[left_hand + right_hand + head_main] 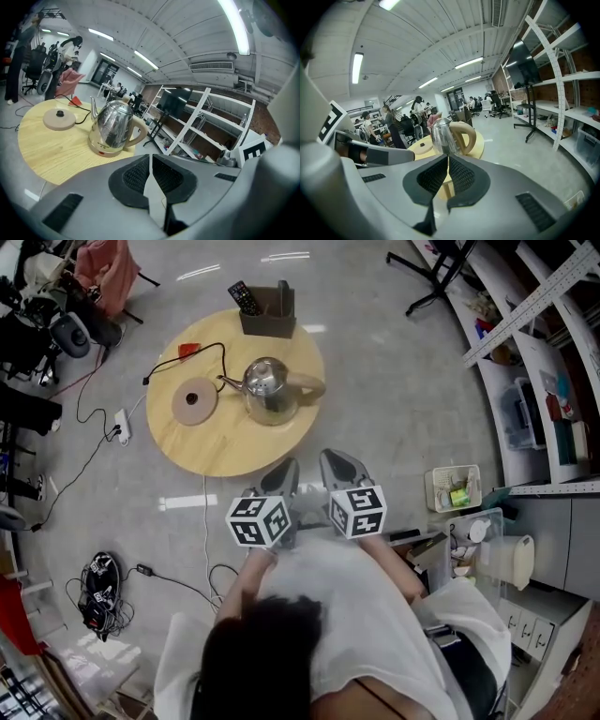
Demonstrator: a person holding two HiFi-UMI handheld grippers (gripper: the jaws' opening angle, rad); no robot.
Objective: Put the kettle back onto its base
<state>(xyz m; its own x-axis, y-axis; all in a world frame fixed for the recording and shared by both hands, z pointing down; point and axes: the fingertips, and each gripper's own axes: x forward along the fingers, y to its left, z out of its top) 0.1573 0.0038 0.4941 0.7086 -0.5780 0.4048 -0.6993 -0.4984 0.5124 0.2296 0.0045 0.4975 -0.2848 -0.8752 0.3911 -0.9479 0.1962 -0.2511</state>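
A steel kettle (267, 390) with a tan handle stands upright on the round wooden table (225, 446). Its round tan base (194, 401) lies just left of it, a small gap between them. My left gripper (283, 470) and right gripper (334, 461) hover side by side at the table's near edge, short of the kettle. Both are shut, with nothing between the pads. In the left gripper view, beyond the gripper (150, 157), the kettle (112, 126) is ahead and the base (59, 118) farther left. The right gripper (448, 159) points at the kettle (445, 135); the base (423, 146) shows behind it.
A brown box (268, 315) holding a remote stands at the table's far edge. A black cord runs from the base past a red plug (187, 351) to a power strip (122, 425) on the floor. White shelving (525, 343) and bins (453, 488) line the right side.
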